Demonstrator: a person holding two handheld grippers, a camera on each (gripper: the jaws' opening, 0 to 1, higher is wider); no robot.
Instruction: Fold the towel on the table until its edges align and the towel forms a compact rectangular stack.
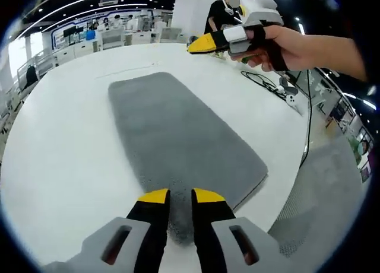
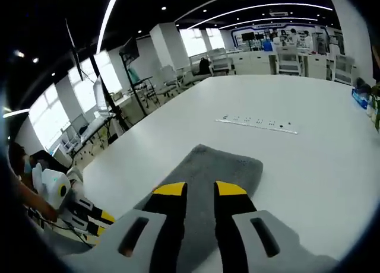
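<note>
towel (image 1: 178, 136) lies flat and unfolded on the white worktop (image 1: 59, 166), long axis running straight away from my left gripper (image 1: 180, 197). left jaws sit narrowly parted with the near short edge bunched between them, so i judge it grasping the towel. my right gripper (image 2: 200, 190) hovers above the far end, jaws parted, nothing held. the fold turns on carrying the near edge along that axis to the far edge. no brands or writing readable.

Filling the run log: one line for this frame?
towel: grey, flat, unfolded | left gripper: shut on towel edge | right gripper: over towel, grip unclear | table: white
</note>
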